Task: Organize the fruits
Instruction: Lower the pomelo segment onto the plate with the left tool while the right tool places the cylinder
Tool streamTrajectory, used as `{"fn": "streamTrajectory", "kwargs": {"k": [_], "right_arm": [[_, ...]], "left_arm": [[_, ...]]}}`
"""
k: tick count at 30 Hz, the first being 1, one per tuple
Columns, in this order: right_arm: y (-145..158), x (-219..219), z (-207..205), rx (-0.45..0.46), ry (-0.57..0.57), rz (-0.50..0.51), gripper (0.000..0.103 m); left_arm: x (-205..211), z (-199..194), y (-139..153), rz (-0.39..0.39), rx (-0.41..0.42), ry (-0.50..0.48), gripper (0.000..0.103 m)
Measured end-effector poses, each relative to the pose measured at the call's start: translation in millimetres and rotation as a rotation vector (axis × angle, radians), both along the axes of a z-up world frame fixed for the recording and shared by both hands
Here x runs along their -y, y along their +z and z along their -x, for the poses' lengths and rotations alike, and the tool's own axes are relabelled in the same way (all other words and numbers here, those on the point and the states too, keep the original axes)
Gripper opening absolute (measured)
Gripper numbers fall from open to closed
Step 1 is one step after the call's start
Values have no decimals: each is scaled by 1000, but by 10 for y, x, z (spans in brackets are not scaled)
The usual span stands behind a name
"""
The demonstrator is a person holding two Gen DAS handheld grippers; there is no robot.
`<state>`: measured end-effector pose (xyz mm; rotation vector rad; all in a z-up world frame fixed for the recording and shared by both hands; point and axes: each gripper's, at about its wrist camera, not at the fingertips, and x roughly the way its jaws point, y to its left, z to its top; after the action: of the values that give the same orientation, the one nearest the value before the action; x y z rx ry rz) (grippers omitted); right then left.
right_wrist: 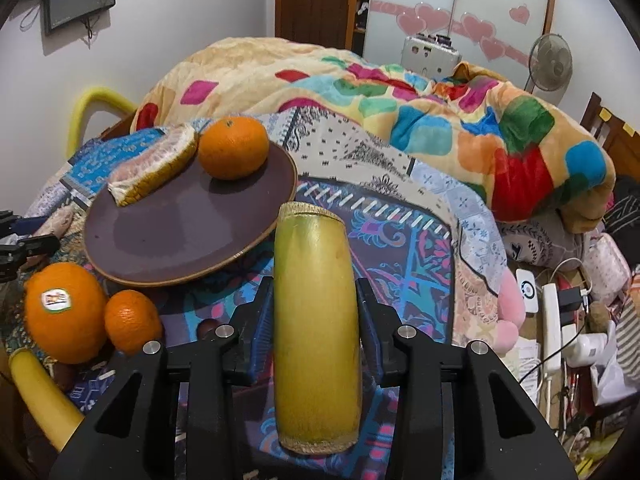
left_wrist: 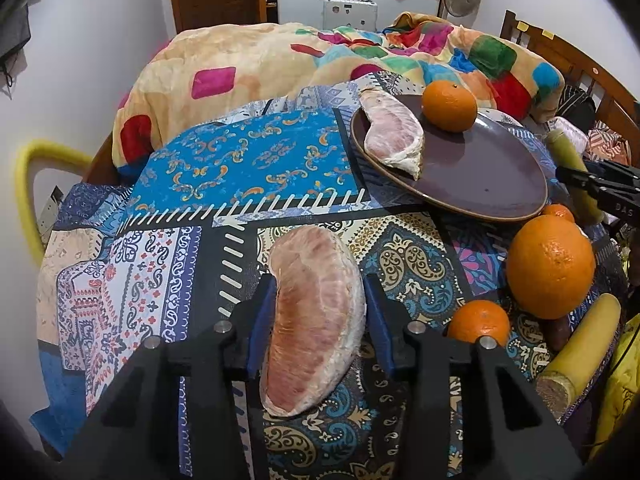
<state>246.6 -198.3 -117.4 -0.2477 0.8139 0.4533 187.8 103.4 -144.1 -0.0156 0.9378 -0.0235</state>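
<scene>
Right now my left tongs point(left_wrist: 320, 300) grip a peeled pink pomelo wedge point(left_wrist: 316, 320) between their blue pads, holding it above the patterned bedsheet point(left_wrist: 248, 160). My right tongs point(right_wrist: 314, 312) are clamped on a yellow-green sugarcane piece point(right_wrist: 316, 320), which stands lengthwise between the fingers, its cut end pointing away from me. Ahead sits a dark purple plate point(left_wrist: 480, 172), resting tilted on the sheet. On it lie a second pomelo wedge point(left_wrist: 394, 132), toward the left rim, and a mandarin point(left_wrist: 449, 106) near the far edge, the two close together but apart. Beside the plate's near rim, off it, I see a large orange point(right_wrist: 64, 312) with a sticker, a small mandarin point(right_wrist: 132, 322) touching it, and another sugarcane piece point(right_wrist: 40, 396) lying nearest me. A colourful blanket point(right_wrist: 400, 120) is heaped on the bed behind the plate.
</scene>
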Motion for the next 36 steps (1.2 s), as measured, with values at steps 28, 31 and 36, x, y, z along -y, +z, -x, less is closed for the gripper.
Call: {"fn": "streamTrajectory", "kwargs": {"k": [28,31,36], "right_arm": [[578,-225,135,132,64,-150,36],[587,-297,118,137,76,-156,36],[566,-457,58,130,100,-166,36]], "left_arm": [[192,-160,798,37,220,-18,43],[254,-201,829,35,235,-30,43],[338,-309,820,26,241,-50,43]]}}
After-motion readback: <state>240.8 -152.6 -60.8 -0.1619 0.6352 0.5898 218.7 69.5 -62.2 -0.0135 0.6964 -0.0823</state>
